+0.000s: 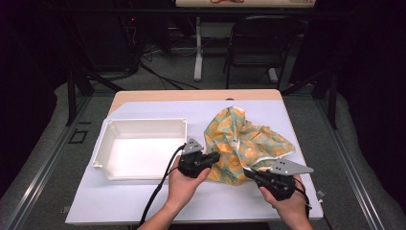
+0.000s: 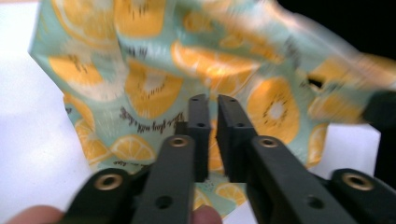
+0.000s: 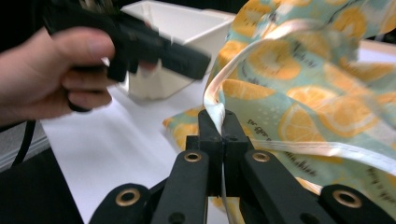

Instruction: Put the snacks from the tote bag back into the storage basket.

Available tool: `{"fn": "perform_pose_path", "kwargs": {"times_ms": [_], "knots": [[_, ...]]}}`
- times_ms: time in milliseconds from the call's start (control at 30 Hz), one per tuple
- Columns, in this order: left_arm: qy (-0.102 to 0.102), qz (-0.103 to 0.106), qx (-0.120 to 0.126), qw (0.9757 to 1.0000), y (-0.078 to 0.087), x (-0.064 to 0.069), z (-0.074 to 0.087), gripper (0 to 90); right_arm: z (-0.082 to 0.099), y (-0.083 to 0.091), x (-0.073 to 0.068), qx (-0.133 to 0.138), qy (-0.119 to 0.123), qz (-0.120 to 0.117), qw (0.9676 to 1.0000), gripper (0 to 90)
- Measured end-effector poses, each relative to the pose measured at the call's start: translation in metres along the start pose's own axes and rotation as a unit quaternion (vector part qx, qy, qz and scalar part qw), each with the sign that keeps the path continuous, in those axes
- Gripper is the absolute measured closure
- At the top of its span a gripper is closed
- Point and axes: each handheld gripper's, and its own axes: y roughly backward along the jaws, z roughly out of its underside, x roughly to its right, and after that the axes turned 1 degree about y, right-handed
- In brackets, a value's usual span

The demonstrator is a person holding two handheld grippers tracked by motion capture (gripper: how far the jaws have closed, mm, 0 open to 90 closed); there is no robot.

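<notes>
A crumpled cloth (image 1: pixel 244 141) printed with orange slices on pale green lies on the white table, right of centre. My right gripper (image 1: pixel 247 171) is at the cloth's near edge; in the right gripper view it (image 3: pixel 218 114) is shut on the cloth's cream hem (image 3: pixel 212 100), which rises out from between the jaws. My left gripper (image 1: pixel 216 156) points at the cloth's left edge. In the left gripper view its jaws (image 2: pixel 212 99) stand a narrow gap apart right in front of the cloth (image 2: pixel 149 84), with nothing between them.
A white rectangular tray (image 1: pixel 103 143) sits empty on the table's left half, just left of my left hand; its wall (image 3: pixel 187 18) is behind the left gripper (image 3: pixel 201 63). A black chair (image 1: pixel 263 43) and a desk leg stand beyond the far edge.
</notes>
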Motion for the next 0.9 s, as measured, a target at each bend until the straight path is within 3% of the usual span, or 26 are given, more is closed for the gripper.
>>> {"fn": "perform_pose_path", "kwargs": {"times_ms": [100, 133, 300, 433, 500, 567, 600, 700, 867, 900], "knots": [[0.003, 0.003, 0.015, 0.9999, 0.006, 0.003, -0.004, 64.8, 0.003, -0.006, -0.003, -0.011, 0.002, -0.005, 0.9999, 90.0], [0.005, 0.01, 0.018, 0.9998, 0.006, 0.005, -0.007, 56.9, 0.004, -0.008, -0.004, -0.015, 0.005, -0.008, 0.9998, 90.0], [0.006, 0.019, 0.026, 0.9995, 0.001, 0.011, -0.016, 46.8, 0.005, -0.012, -0.008, -0.023, 0.011, -0.015, 0.9996, 90.0], [0.007, 0.011, 0.012, 0.9998, -0.014, 0.018, -0.029, 37.1, 0.008, -0.017, -0.013, -0.032, 0.022, -0.023, 0.999, 90.0], [0.02, 0.003, -0.004, 0.9998, -0.023, 0.018, -0.031, 36.2, 0.009, -0.018, -0.015, -0.035, 0.027, -0.032, 0.9985, 90.0], [0.027, -0.001, -0.013, 0.9995, -0.028, 0.017, -0.032, 42.4, 0.01, -0.019, -0.018, -0.038, 0.036, -0.04, 0.9978, 90.0], [0.031, -0.006, -0.014, 0.9994, -0.03, 0.017, -0.032, 51.4, 0.011, -0.02, -0.019, -0.038, 0.042, -0.044, 0.9974, 90.0], [0.025, 0.013, -0.024, 0.9993, -0.03, 0.014, -0.029, 88.7, 0.012, -0.02, -0.021, -0.043, 0.055, -0.052, 0.9962, 89.7], [0.012, 0.013, -0.025, 0.9995, -0.02, 0.011, -0.024, 90.0, 0.009, -0.014, -0.014, -0.022, 0.039, -0.071, 0.9965, 74.7], [0.02, 0.015, -0.021, 0.9995, -0.018, 0.011, -0.023, 90.0, 0.008, -0.012, -0.012, -0.015, 0.036, -0.071, 0.9967, 73.8]]}}
